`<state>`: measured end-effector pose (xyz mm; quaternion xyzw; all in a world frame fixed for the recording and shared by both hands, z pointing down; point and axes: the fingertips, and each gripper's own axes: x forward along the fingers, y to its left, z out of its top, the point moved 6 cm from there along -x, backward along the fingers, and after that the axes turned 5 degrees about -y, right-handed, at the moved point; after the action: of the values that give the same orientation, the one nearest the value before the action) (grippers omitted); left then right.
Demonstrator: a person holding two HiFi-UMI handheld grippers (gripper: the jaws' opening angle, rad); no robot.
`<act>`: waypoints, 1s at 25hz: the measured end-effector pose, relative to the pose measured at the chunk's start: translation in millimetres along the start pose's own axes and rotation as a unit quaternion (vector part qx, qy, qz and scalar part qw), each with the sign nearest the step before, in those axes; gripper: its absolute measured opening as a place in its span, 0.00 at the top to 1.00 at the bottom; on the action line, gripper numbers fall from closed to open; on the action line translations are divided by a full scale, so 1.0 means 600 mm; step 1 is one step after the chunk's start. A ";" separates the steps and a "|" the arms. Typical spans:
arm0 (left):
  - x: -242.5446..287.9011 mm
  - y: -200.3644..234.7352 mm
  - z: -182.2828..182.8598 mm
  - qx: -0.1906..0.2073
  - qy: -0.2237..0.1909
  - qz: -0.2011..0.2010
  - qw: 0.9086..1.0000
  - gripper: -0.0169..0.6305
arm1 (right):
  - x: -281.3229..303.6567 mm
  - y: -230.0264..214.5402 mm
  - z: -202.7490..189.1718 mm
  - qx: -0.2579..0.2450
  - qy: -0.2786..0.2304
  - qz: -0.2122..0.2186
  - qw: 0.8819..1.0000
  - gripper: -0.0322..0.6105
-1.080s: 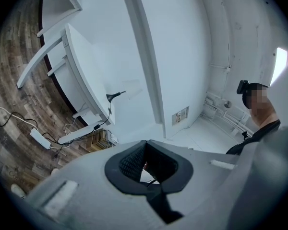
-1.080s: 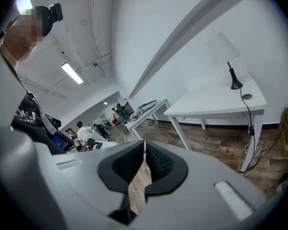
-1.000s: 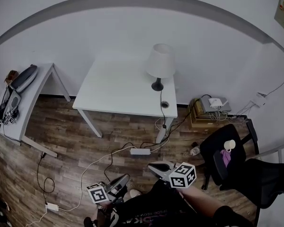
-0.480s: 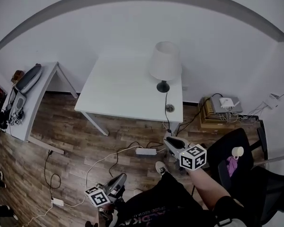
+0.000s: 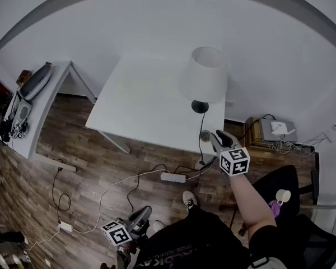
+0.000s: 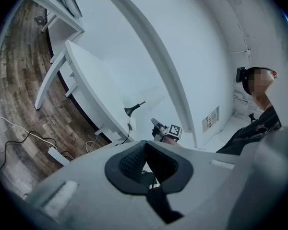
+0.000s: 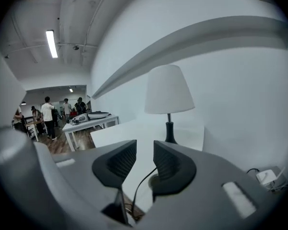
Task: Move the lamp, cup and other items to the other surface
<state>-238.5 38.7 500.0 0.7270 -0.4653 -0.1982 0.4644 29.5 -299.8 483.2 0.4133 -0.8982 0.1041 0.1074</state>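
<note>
- Setting: a white-walled room with a wood floor (image 5: 89,161). A white table (image 5: 151,105) stands against the wall, and a side table (image 5: 42,114) to its left carries dark devices.
- Right gripper (image 7: 144,159): the fingers stand apart and have just been opening. Nothing lies between the pads; only a thin cord (image 7: 140,184) shows through the gap.
- Right gripper, position: held out at arm's length, just off the table's near right corner. It is aimed at the lamp (image 7: 169,97) and is not touching it.
- Lamp: upright on the right side of the table, with a white shade over a dark stem and a round dark base. The cord runs from the base over the table's near edge to the floor.
- Left gripper (image 6: 145,150): the fingers are together, tips meeting, with nothing between them. It is held low beside the person's leg, over the floor and well apart from the table.
- Cup (image 5: 282,195): white, resting on the black chair (image 5: 294,178) at the right, just beside a purple item (image 5: 274,208). It is apart from both grippers.
- Floor: a white power strip (image 5: 173,177) with trailing cables lies in front of the table. A stack of flat boxes (image 5: 277,130) sits by the wall at the right.
- Background, right gripper view: people (image 7: 48,114) stand beyond the side table, under ceiling strip lights.
</note>
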 end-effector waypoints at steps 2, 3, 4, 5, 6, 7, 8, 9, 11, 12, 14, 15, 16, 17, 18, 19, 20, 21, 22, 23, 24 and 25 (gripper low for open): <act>0.011 0.005 0.003 -0.005 -0.003 0.011 1.000 0.98 | 0.037 -0.031 0.000 -0.018 0.004 -0.010 1.000 0.76; 0.015 0.007 0.005 -0.009 -0.005 0.016 1.000 0.98 | 0.056 -0.045 -0.001 -0.024 0.007 -0.014 1.000 0.76; 0.019 0.008 0.007 -0.012 -0.008 0.022 1.000 0.98 | 0.074 -0.058 -0.002 -0.027 0.011 -0.016 0.999 0.76; 0.022 0.009 0.008 -0.015 -0.010 0.027 0.999 0.98 | 0.091 -0.071 -0.003 -0.026 0.015 -0.018 0.999 0.75; 0.026 0.010 0.009 -0.018 -0.014 0.033 0.999 0.98 | 0.109 -0.083 -0.004 -0.025 0.018 -0.018 0.999 0.75; 0.029 0.011 0.009 -0.020 -0.018 0.039 0.999 0.98 | 0.126 -0.094 -0.005 -0.026 0.020 -0.019 0.999 0.75; 0.032 0.012 0.008 -0.023 -0.021 0.046 0.998 0.98 | 0.144 -0.104 -0.007 -0.030 0.022 -0.018 0.999 0.74; 0.035 0.013 0.007 -0.027 -0.025 0.053 0.998 0.98 | 0.163 -0.113 -0.010 -0.036 0.024 -0.016 0.999 0.74; 0.040 0.015 0.005 -0.036 -0.031 0.066 0.997 0.98 | 0.200 -0.128 -0.015 -0.048 0.028 -0.013 0.998 0.69; 0.043 0.016 0.006 -0.040 -0.033 0.072 0.996 0.98 | 0.220 -0.133 -0.014 -0.052 0.029 -0.012 0.998 0.67; 0.047 0.019 0.007 -0.047 -0.035 0.082 0.995 0.98 | 0.255 -0.140 -0.011 -0.061 0.030 -0.011 0.998 0.65; 0.049 0.020 0.005 -0.050 -0.036 0.087 0.994 0.98 | 0.271 -0.142 -0.012 -0.065 0.031 -0.009 0.997 0.63; 0.050 0.020 0.001 -0.053 -0.037 0.093 0.994 0.98 | 0.284 -0.145 -0.014 -0.068 0.033 -0.006 0.997 0.61; 0.051 0.020 -0.003 -0.057 -0.038 0.098 0.993 0.98 | 0.295 -0.147 -0.016 -0.068 0.034 -0.002 0.997 0.60; 0.051 0.018 -0.007 -0.060 -0.040 0.105 0.992 0.98 | 0.304 -0.148 -0.018 -0.068 0.035 0.002 0.997 0.60; 0.051 0.016 -0.012 -0.064 -0.042 0.111 0.991 0.98 | 0.312 -0.150 -0.019 -0.066 0.034 0.007 0.997 0.60; 0.050 0.015 -0.016 -0.068 -0.043 0.116 0.990 0.98 | 0.319 -0.150 -0.019 -0.065 0.033 0.010 0.997 0.59; 0.049 0.014 -0.020 -0.071 -0.045 0.121 0.989 0.98 | 0.327 -0.151 -0.018 -0.064 0.030 0.014 0.997 0.59; 0.049 0.015 -0.023 -0.073 -0.046 0.125 0.988 0.98 | 0.334 -0.152 -0.018 -0.065 0.028 0.017 0.997 0.58; 0.050 0.016 -0.025 -0.075 -0.047 0.127 0.988 0.98 | 0.342 -0.152 -0.018 -0.066 0.025 0.020 0.997 0.58; 0.052 0.016 -0.027 -0.076 -0.045 0.129 0.988 0.98 | 0.349 -0.152 -0.018 -0.066 0.022 0.024 0.997 0.57; 0.055 0.016 -0.029 -0.077 -0.043 0.130 0.988 0.98 | 0.355 -0.152 -0.018 -0.067 0.018 0.028 0.997 0.57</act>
<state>-214.9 17.3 521.6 0.6131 -0.5590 -0.2023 0.5203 -35.0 -508.1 561.9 0.3780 -0.9123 0.0544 0.1479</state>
